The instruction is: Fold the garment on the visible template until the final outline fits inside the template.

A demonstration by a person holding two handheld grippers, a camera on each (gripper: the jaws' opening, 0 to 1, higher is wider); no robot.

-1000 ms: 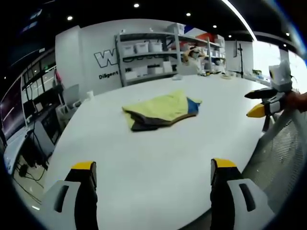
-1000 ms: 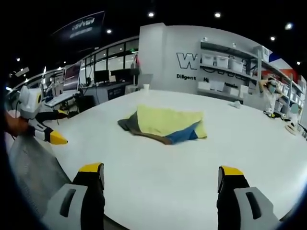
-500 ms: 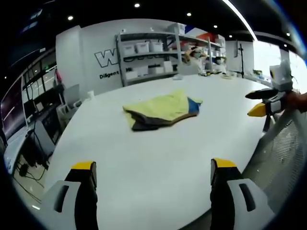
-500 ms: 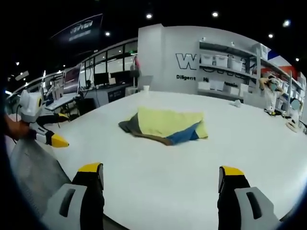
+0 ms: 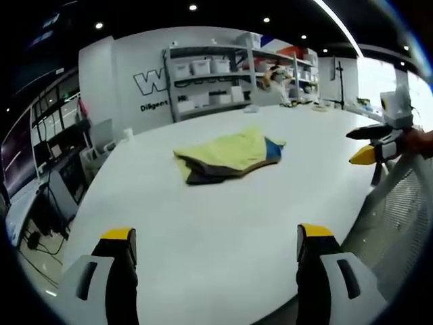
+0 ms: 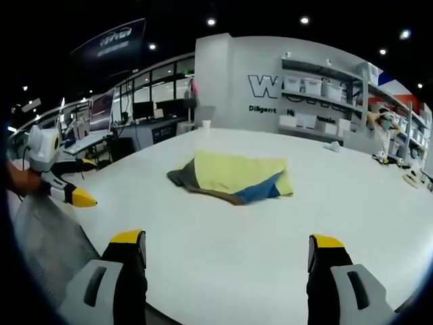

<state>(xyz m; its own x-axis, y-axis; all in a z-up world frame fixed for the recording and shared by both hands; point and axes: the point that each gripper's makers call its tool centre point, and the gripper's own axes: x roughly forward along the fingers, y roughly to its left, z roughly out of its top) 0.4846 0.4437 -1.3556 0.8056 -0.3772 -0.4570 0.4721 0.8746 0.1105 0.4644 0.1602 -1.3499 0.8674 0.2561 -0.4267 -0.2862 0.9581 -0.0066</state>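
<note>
Nothing has shifted over the last second. On the desk (image 5: 223, 223) the garment (image 5: 226, 156) lies folded, well ahead of both hand-held grippers, left (image 5: 215, 238) and right (image 6: 229, 242), both wide open and empty. Folding looks finished; no template outline is discernible.

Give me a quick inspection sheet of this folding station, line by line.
Surface: white table, bare around the job's thing.
Job's things: folded garment, yellow with blue and dark parts, lying mid-table; no template outline can be made out.
Clutter: a small white cup at the far edge.
Grippers: left gripper open and empty; right gripper open and empty; both short of the garment.
Cables: some on the floor beside the table.
Surroundings: shelving with bins, lettered wall, desks with monitors.
</note>
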